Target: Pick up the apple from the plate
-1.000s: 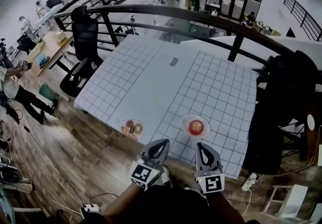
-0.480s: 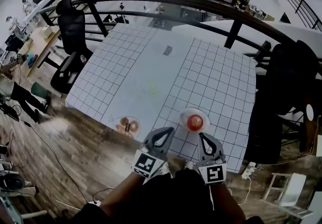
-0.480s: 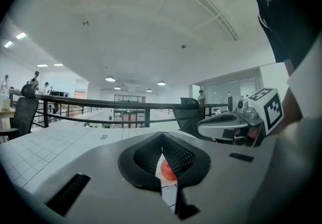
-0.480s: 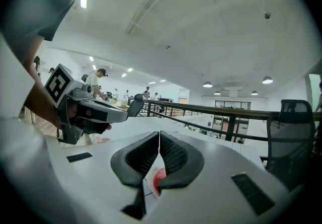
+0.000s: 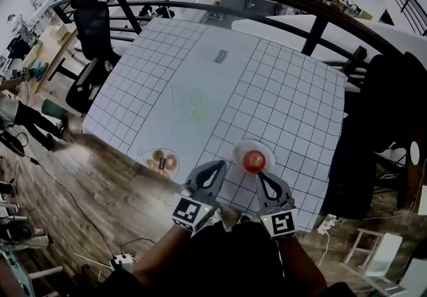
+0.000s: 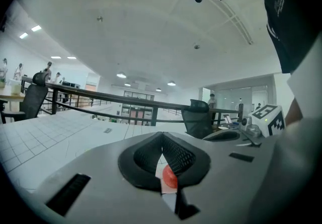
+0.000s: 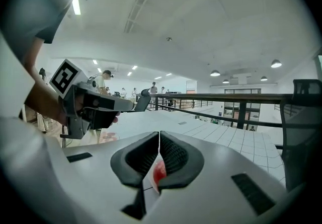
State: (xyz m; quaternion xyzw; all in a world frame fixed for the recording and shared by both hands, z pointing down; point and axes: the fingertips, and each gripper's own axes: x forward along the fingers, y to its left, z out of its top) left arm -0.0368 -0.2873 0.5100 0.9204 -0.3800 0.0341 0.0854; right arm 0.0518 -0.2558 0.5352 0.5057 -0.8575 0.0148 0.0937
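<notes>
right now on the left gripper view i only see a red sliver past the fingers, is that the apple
Observer: Yes. The head view shows the apple on a white plate by the table's near edge, ahead and right of the left gripper.
Operator: what about the right gripper
Observer: It points at the plate from the near side, fingers shut, holding nothing.
Operator: anything else close by
Observer: A second plate with brown pastries lies left of the left gripper.

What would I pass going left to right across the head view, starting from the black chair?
black office chair → plate with brown food → left gripper → apple on its white plate
</notes>
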